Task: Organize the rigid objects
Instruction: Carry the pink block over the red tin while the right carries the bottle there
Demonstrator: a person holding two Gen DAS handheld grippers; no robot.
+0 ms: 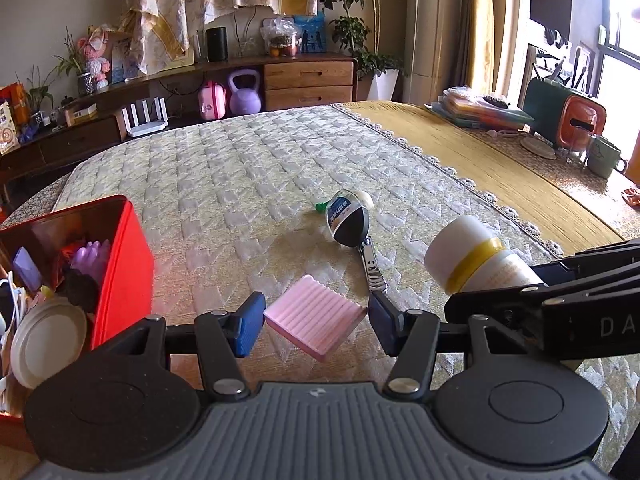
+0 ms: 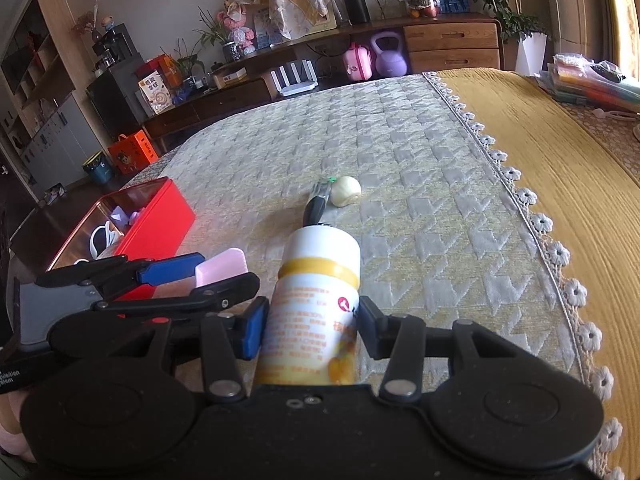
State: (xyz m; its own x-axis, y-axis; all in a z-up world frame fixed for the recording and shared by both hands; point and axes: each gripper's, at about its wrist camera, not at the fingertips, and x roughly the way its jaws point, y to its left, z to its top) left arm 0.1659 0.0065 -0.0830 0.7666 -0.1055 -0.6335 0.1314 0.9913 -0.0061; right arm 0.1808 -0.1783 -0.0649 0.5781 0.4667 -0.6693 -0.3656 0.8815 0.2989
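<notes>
My left gripper (image 1: 316,322) is shut on a pink ribbed block (image 1: 314,324), held by its two corners just above the quilted cloth; the block also shows in the right wrist view (image 2: 220,268). My right gripper (image 2: 310,328) is shut on a white bottle with a yellow band (image 2: 316,300), which also shows at the right of the left wrist view (image 1: 476,258). A red tin box (image 1: 120,264) with several small items stands at the left. A small clear bottle (image 1: 344,216), a metal spoon handle (image 1: 372,268) and a pale round object (image 2: 345,191) lie mid-table.
A yellow cloth (image 1: 480,152) covers the table's right part, with a stack of folders (image 1: 480,112), a green mug (image 1: 604,156) and an orange-green holder (image 1: 568,116) on it. A wooden sideboard (image 1: 308,80) stands beyond the table.
</notes>
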